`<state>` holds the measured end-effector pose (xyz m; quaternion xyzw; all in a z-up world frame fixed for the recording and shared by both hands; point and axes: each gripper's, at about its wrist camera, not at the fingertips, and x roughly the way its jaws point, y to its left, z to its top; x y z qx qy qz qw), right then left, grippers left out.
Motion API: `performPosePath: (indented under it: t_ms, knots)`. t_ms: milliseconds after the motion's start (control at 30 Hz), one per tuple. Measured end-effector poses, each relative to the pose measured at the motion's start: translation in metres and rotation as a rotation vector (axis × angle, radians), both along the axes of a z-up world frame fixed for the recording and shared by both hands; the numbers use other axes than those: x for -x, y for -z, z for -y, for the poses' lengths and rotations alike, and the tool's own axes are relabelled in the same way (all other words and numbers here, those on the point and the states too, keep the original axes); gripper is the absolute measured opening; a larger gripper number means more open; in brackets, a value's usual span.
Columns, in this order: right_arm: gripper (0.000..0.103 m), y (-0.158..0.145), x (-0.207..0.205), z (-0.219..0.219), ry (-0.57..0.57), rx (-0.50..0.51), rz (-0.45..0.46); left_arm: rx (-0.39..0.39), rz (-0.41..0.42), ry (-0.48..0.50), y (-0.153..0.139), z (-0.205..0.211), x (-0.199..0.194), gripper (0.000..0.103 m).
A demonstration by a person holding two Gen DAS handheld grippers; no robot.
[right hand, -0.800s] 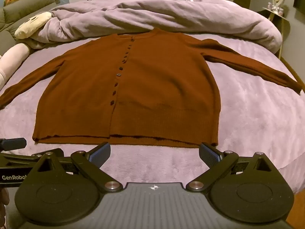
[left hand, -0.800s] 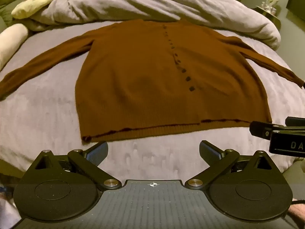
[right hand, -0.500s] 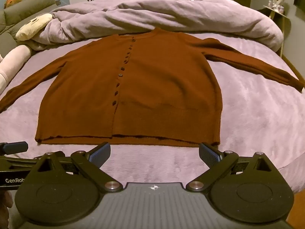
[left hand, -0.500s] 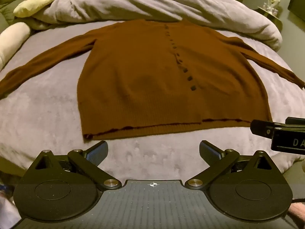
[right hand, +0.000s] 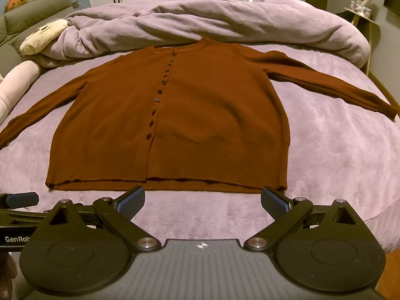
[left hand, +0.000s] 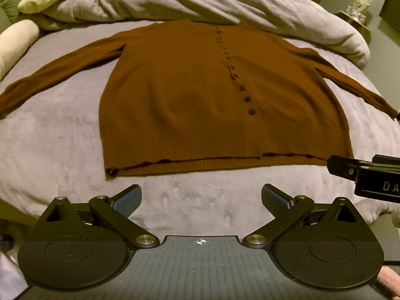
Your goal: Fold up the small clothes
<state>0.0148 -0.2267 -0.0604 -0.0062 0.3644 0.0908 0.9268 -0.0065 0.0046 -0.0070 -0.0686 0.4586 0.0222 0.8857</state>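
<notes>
The bed (right hand: 337,150) carries a rumpled duvet (right hand: 225,17) at its far side. The brown cardigan (right hand: 200,115) lies flat, buttoned, sleeves out. Left tool (left hand: 201,197) and right tool (right hand: 202,198) are both spread, holding nothing, near the hem.

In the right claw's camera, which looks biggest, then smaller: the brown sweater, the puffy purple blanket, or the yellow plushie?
1. Brown sweater
2. Puffy purple blanket, which lies farther back, so it may really be bigger than it looks
3. Yellow plushie, clearly smallest
</notes>
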Motion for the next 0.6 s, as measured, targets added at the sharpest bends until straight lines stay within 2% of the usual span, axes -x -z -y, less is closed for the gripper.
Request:
performPosePath:
  t_ms: [600]
  knots:
    - [0.099,-0.0002,-0.0005,0.0018,0.003,-0.014,-0.005,0.015,-0.014,-0.021,0.0001,-0.0026,-0.0021,0.103]
